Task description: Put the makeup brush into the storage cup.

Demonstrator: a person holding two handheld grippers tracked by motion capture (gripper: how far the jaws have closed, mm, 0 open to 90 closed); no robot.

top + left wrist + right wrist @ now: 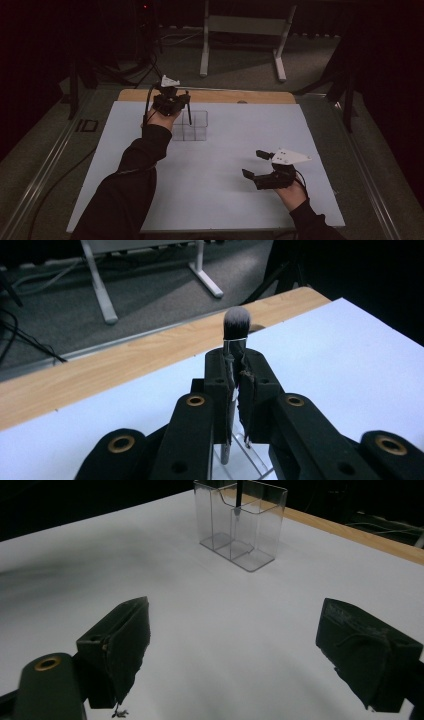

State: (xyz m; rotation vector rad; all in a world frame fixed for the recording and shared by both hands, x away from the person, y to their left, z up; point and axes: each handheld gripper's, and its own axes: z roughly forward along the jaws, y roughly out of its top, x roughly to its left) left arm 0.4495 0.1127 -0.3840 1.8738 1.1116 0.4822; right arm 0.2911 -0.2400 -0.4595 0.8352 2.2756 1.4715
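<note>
The clear plastic compartment organizer (pixel 190 125) stands on the white table mat (pixel 225 165), far left; the light wooden table edge (pixel 235 96) lies behind.

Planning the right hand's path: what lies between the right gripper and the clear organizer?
Nothing: the right gripper view shows bare white table between right gripper and clear organizer.

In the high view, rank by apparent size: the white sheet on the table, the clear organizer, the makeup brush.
1. White sheet, largest by far.
2. Clear organizer.
3. Makeup brush, a thin dark stick held by the left gripper, its lower end inside the organizer.
</note>
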